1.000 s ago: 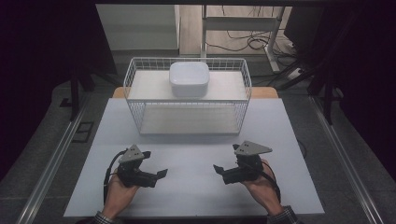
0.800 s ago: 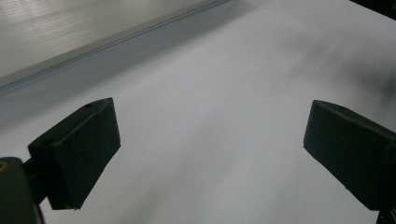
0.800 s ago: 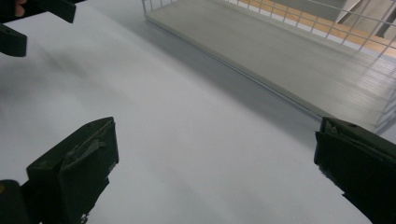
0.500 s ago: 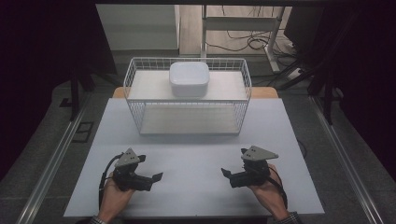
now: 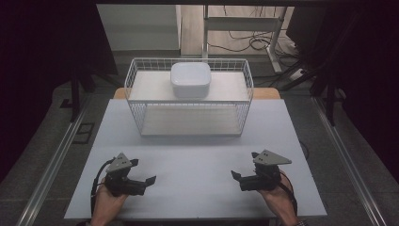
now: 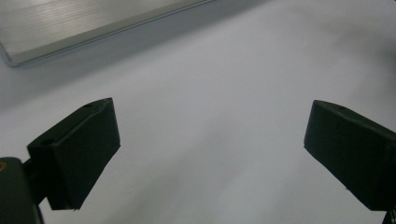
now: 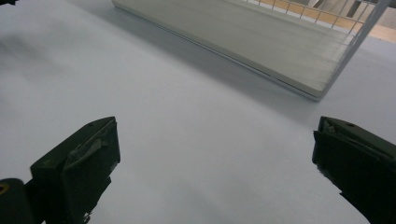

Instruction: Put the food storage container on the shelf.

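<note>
Both claws rest low on the near part of the white table (image 5: 197, 155), held in the person's hands, and neither carries anything. The left claw (image 5: 147, 181) has its jaws spread wide over bare tabletop, as the left gripper view shows; the right claw (image 5: 235, 176) is likewise wide apart, with nothing between its jaws in the right gripper view.

The thing nearest to being worked on is the white square bowl (image 5: 190, 79), which sits on the upper shelf of the white wire basket (image 5: 244, 101) at the far side of the table, well apart from both claws. It seems to sit upside down, though the high view is too coarse to be sure.

This looks like a starting or resting pose: no reach is under way. The next move would call for one claw to lift off the table, travel forward over the basket's rim and come down onto the bowl with jaws wide enough to span an edge, since the bowl's smooth rounded sides offer little purchase.

Compared with half a second ago, the two claws have drifted slightly outward and toward the person, leaving a wider gap between them. The bowl and basket have not moved.
</note>
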